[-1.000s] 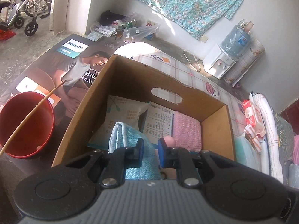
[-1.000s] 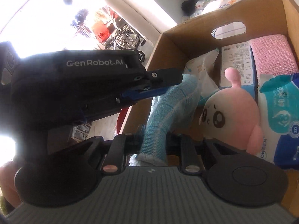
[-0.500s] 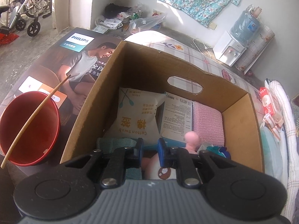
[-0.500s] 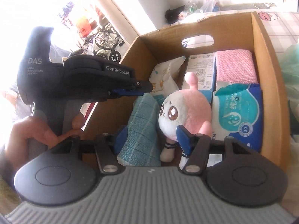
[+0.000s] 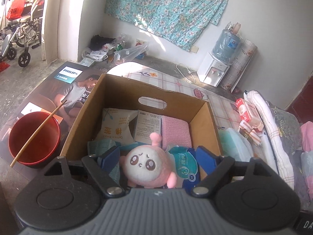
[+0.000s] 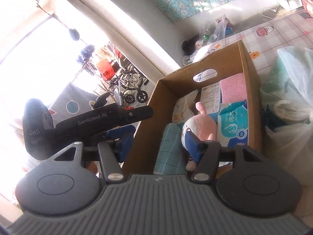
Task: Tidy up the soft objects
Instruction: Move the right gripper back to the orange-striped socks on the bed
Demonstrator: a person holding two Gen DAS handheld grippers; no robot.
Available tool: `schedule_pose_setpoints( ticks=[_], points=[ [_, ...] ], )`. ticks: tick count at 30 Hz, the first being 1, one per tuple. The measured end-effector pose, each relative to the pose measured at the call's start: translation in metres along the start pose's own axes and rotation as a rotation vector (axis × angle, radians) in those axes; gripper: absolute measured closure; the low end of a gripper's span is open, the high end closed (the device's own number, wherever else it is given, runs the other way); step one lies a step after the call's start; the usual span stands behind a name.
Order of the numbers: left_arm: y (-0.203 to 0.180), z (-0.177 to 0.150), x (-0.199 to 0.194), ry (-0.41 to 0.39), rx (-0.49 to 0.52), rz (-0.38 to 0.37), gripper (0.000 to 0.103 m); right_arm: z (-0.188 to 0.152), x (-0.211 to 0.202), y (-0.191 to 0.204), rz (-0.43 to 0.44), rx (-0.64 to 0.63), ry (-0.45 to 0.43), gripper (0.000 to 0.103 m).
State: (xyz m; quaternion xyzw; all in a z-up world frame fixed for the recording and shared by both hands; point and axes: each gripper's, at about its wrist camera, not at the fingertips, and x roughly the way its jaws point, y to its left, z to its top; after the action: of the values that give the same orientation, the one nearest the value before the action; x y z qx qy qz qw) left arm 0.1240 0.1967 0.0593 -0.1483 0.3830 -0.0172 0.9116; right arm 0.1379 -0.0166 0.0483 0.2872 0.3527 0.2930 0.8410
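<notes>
Your left gripper [image 5: 157,158] is opening wide and empty above the pink plush toy [image 5: 145,168] in the cardboard box [image 5: 115,96]. Your right gripper [image 6: 159,143] stands half open, gripping nothing, over the teal towel [image 6: 169,148]. At the box's nine o'clock sits a red bucket [image 5: 34,139].

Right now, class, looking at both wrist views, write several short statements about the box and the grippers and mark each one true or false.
1. The pink plush toy lies inside the cardboard box. True.
2. The left gripper is clamped on the teal towel. False: its jaws are opening and grip nothing.
3. A stick rests across the red bucket. True.
4. The pink knitted cloth lies outside the box. False: it lies inside, at the far wall.
5. The right gripper holds the wet wipes pack. False: it holds nothing.
</notes>
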Motion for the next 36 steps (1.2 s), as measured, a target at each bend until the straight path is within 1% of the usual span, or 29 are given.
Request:
schedule_pose_setpoints(
  ticks=[4,8,11,13,15,17,18,20,22,24,26,28,29,31,32,33,35,36],
  points=[
    [-0.033,-0.022,-0.019,-0.048,0.038,-0.048,0.01,-0.013,-0.043,-0.017,0.004,0.038,-0.045,0.041],
    [-0.069,-0.047,-0.027,-0.075,0.074,-0.098,0.008,-0.025,-0.088,-0.042,-0.037,0.064,-0.092,0.04],
    [-0.099,-0.067,-0.024,-0.079,0.12,-0.129,0.007,-0.032,-0.123,-0.064,-0.072,0.093,-0.145,0.04],
    [-0.119,-0.076,-0.019,-0.066,0.166,-0.141,0.007,-0.035,-0.145,-0.082,-0.099,0.115,-0.18,0.04],
    [-0.14,-0.078,-0.014,-0.047,0.23,-0.144,0.007,-0.03,-0.165,-0.096,-0.134,0.117,-0.209,0.04],
    [-0.162,-0.071,-0.01,-0.044,0.304,-0.141,0.007,-0.015,-0.185,-0.108,-0.186,0.083,-0.239,0.04],
    [-0.173,-0.065,-0.007,-0.043,0.344,-0.148,0.007,-0.005,-0.193,-0.112,-0.213,0.057,-0.25,0.04],
    [-0.197,-0.047,0.004,-0.014,0.417,-0.177,0.006,0.023,-0.209,-0.119,-0.283,-0.018,-0.268,0.04],
    [-0.221,-0.024,0.022,0.024,0.443,-0.193,0.005,0.051,-0.215,-0.127,-0.352,-0.095,-0.263,0.038],
    [-0.243,-0.002,0.048,0.078,0.434,-0.195,0.004,0.079,-0.215,-0.142,-0.405,-0.156,-0.242,0.036],
    [-0.264,0.021,0.086,0.158,0.384,-0.185,0.004,0.109,-0.204,-0.164,-0.446,-0.176,-0.186,0.036],
    [-0.28,0.039,0.123,0.213,0.345,-0.173,0.004,0.134,-0.191,-0.189,-0.487,-0.182,-0.142,0.036],
    [-0.289,0.048,0.147,0.244,0.315,-0.155,0.004,0.146,-0.181,-0.201,-0.505,-0.193,-0.105,0.036],
    [-0.301,0.059,0.184,0.293,0.269,-0.137,0.005,0.167,-0.162,-0.225,-0.54,-0.201,-0.053,0.036],
    [-0.306,0.065,0.209,0.33,0.226,-0.125,0.006,0.178,-0.146,-0.238,-0.558,-0.214,-0.014,0.036],
    [-0.309,0.068,0.226,0.354,0.196,-0.119,0.009,0.188,-0.132,-0.25,-0.567,-0.227,0.02,0.037],
    [-0.317,0.075,0.265,0.409,0.118,-0.109,0.012,0.204,-0.11,-0.27,-0.587,-0.244,0.058,0.038],
    [-0.319,0.076,0.279,0.425,0.095,-0.108,0.014,0.211,-0.1,-0.28,-0.589,-0.252,0.078,0.038]
  ],
)
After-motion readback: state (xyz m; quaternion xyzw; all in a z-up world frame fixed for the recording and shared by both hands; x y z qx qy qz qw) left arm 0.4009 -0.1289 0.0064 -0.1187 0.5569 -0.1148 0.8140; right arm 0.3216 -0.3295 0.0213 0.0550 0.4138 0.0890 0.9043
